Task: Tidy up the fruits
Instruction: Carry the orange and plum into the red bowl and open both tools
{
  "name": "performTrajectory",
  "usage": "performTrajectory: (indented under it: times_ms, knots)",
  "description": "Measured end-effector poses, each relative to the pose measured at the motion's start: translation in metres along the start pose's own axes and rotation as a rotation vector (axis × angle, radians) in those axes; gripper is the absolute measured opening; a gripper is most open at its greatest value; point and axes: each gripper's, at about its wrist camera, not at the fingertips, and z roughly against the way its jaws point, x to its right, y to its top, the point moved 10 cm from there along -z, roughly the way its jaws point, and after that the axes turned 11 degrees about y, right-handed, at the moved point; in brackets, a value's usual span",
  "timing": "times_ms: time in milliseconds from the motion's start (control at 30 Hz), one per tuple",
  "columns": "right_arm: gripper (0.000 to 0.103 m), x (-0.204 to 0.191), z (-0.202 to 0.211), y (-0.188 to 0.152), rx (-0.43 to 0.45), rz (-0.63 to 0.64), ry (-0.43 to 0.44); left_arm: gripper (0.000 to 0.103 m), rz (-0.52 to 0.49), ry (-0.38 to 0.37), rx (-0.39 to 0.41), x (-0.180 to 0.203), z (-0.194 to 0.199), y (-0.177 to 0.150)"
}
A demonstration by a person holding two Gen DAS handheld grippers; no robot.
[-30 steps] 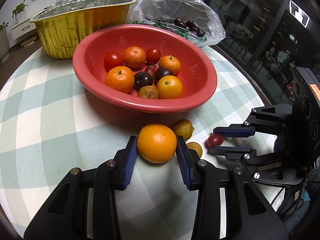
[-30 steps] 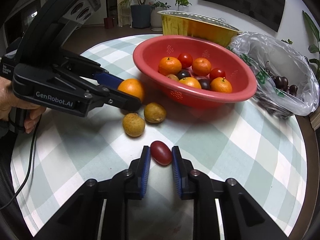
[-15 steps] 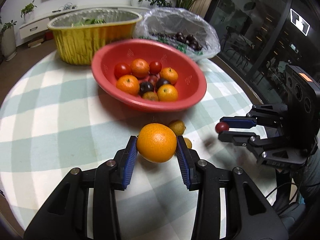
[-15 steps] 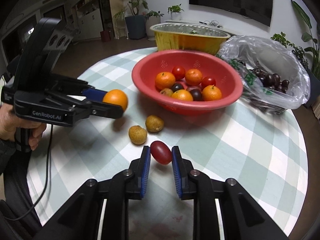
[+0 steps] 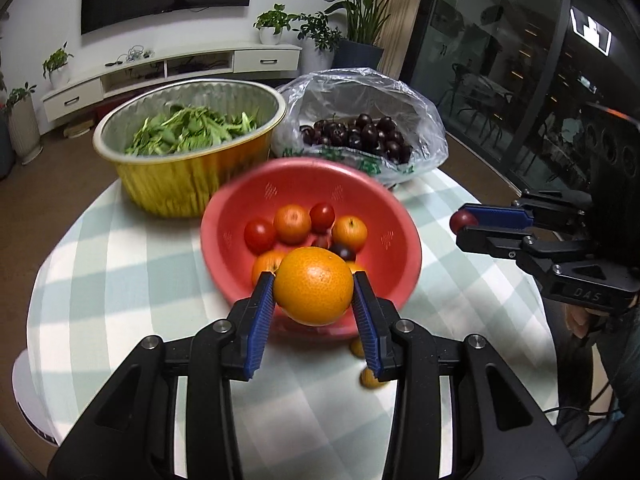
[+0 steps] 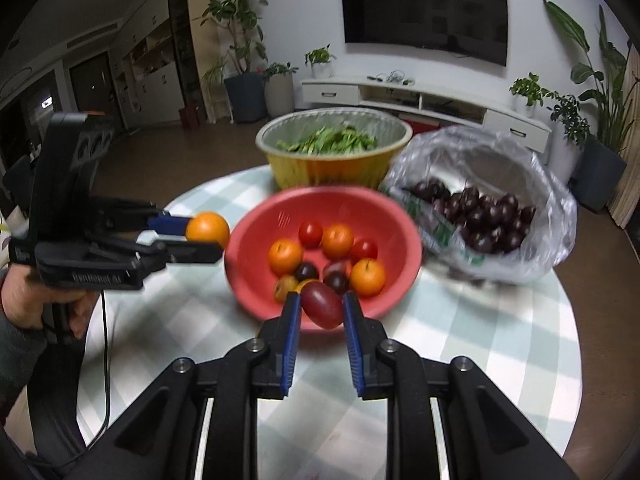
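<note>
Round tabletop (image 5: pixel 120 264) is covered by a pale green-and-white checked cloth, flat and matte. Red plastic colander bowl (image 5: pixel 224 248), round, smooth, with small slotted perforations in its wall, sits mid-table; edges are motion-blurred. Inside it: glossy cherry tomatoes (image 5: pixel 260 235), dimpled small oranges (image 5: pixel 292 224), and dark smooth plums (image 6: pixel 307 271). Behind it stands a gold foil tub (image 5: pixel 172 184), crimped and ribbed on the outside, silver inside, filled with leafy greens (image 5: pixel 192 130). Next to that tub a crinkled clear plastic bag (image 5: pixel 416 120) lies open, with shiny dark cherries (image 5: pixel 360 136) inside.

Left tongs (image 5: pixel 313 292), black frame with ribbed blue pads, are clenched on a large orange (image 5: pixel 313 286), pebbled skin, round, held in the air in front of the bowl's near rim. 2 small tan round fruits (image 5: pixel 370 378) lie on the cloth below the left tongs, mostly hidden behind the right-hand pad.

Right tongs (image 6: pixel 321 306), same black build with blue ribbed pads, are nearly closed, grasping an oval dark-red cherry tomato (image 6: pixel 322 306), glossy skin, held tilted in the air at the bowl's near edge. A hand (image 6: pixel 24 300) grips the left tool's handle, with a black cable (image 6: pixel 105 360) hanging from it.
</note>
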Motion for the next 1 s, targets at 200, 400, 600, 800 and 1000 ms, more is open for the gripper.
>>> performTrajectory:
  times_ms: [200,400,600,800,1000]
  knots:
    - [0.024,0.014,-0.016,0.023,0.011,-0.041,0.000,0.037,-0.031,0.021,-0.023,0.006,-0.031,0.019]
    - [0.024,0.033,-0.043,0.028,-0.017,-0.089,-0.020,0.037,-0.064,0.058,-0.073,0.004,-0.074,0.017]
    - [0.024,0.041,-0.070,0.024,-0.058,-0.106,-0.023,0.037,-0.088,0.069,-0.083,0.007,-0.095,0.014]
    - [0.024,0.047,-0.088,0.017,-0.087,-0.121,-0.024,0.037,-0.094,0.074,-0.084,0.007,-0.103,0.015]
    - [0.024,0.053,-0.099,0.012,-0.112,-0.124,-0.037,0.037,-0.103,0.077,-0.077,0.008,-0.104,0.015]
